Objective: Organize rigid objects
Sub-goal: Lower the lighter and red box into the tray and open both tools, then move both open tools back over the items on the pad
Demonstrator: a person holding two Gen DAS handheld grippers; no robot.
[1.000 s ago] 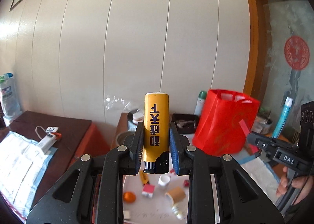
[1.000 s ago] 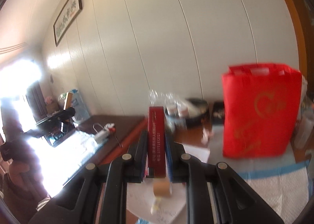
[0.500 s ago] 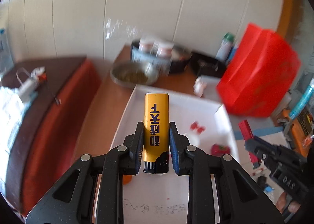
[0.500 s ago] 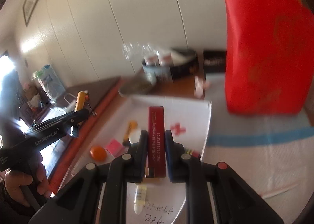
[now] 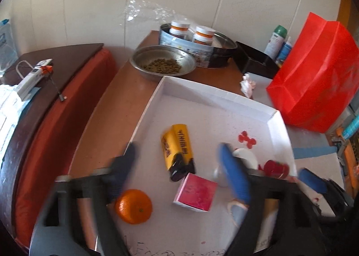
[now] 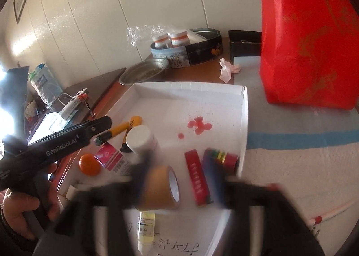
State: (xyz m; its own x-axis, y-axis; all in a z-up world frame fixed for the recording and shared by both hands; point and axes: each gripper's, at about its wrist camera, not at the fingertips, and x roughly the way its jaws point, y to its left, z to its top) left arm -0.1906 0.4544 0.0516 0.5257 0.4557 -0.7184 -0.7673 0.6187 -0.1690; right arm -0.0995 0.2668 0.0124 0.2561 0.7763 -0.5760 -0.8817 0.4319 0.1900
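My left gripper (image 5: 178,147) hangs over the white tray (image 5: 215,92), its jaws opening, blurred and far apart. Between them the yellow lighter (image 5: 178,150) is down on the tray floor, clear of both pads. In the right wrist view my right gripper (image 6: 178,155) is opening too. The red lighter (image 6: 197,181) lies on the tray (image 6: 244,121) between its fingers, touched by neither. Next to it stands a brown tape roll (image 6: 161,186). The yellow lighter (image 6: 132,124) shows at the tray's left, under the left gripper (image 6: 98,124) in a hand.
The tray also holds an orange (image 5: 133,206), a pink box (image 5: 195,192), a white-capped bottle (image 6: 141,139), a dropper bottle (image 6: 145,226) and a coloured roll (image 6: 224,157). Behind it are a metal bowl (image 5: 162,62) and a tin (image 5: 186,47). A red bag (image 5: 314,81) stands right.
Both grippers came down over the tray and opened. The yellow lighter left the left jaws and the red lighter left the right jaws; both now rest in the tray.
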